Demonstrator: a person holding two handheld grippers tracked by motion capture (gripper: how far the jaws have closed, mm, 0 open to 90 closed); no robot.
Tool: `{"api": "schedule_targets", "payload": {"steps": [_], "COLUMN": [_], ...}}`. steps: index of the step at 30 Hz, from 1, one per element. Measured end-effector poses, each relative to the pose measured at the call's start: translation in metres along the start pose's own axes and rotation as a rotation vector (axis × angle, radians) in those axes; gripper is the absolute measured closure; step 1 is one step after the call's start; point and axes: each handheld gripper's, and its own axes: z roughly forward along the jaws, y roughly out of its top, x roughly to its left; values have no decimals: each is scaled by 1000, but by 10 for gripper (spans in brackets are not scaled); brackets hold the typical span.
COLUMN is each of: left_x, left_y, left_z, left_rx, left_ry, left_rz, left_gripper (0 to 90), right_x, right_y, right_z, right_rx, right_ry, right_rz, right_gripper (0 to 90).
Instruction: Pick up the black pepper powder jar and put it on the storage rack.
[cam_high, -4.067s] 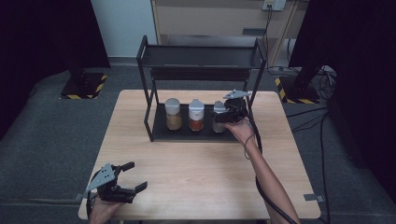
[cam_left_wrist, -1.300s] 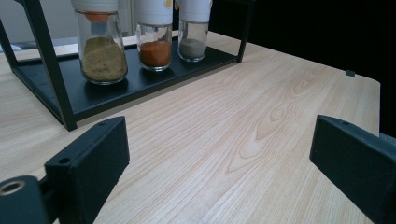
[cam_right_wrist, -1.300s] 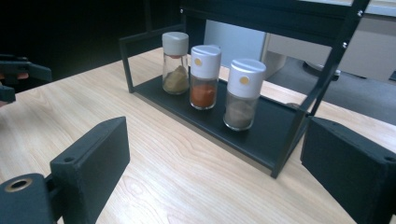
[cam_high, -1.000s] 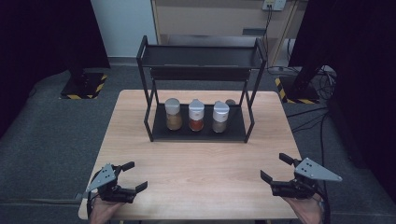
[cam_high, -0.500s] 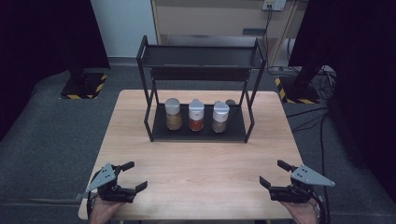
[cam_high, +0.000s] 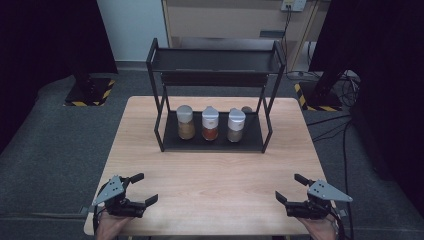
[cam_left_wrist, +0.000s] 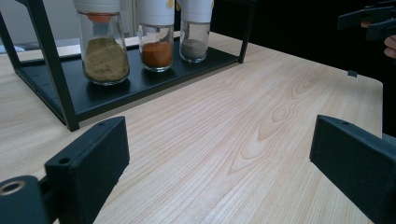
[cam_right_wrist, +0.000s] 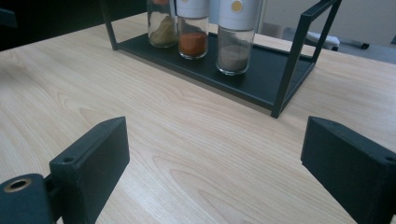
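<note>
A black two-tier rack (cam_high: 252, 145) stands at the table's middle back. On its lower shelf are three white-capped glass spice jars: an ochre one (cam_high: 185, 123), an orange-red one (cam_high: 210, 125) and a grey-brown one (cam_high: 235, 126). My left gripper (cam_high: 144, 188) rests at the near left corner, open and empty. At the near right edge my right gripper (cam_high: 289, 187) is also open, with nothing between its fingers. Bare wood lies between the jaws in the left gripper view (cam_left_wrist: 219, 140), with the jars (cam_left_wrist: 156, 39) beyond. The right gripper view (cam_right_wrist: 215, 140) faces the grey-brown jar (cam_right_wrist: 235, 42).
The light wooden table (cam_high: 215, 175) stretches between the rack and both grippers. A small brown round object (cam_high: 246, 109) sits behind the right jar. The rack's top shelf (cam_high: 215, 60) is bare. Grey carpet, cables and dark stands surround the table.
Some seconds ago the right gripper was at the rightmost jar on the rack. It has since pulled back to the near right edge and, over the last second, sunk lower. The left gripper stayed put.
</note>
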Motion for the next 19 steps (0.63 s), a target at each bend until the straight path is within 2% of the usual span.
{"api": "schedule_targets", "payload": {"steps": [6, 19], "left_x": [-1, 0], "left_y": [0, 0], "left_z": [0, 1], "left_rx": [-1, 1], "left_ry": [0, -5], "left_rz": [5, 5], "left_gripper": [37, 38], "right_x": [-3, -3], "right_y": [-3, -1], "right_z": [3, 5], "right_rx": [5, 21], "right_ry": [16, 20], "right_rz": [6, 9], "right_gripper": [84, 79]}}
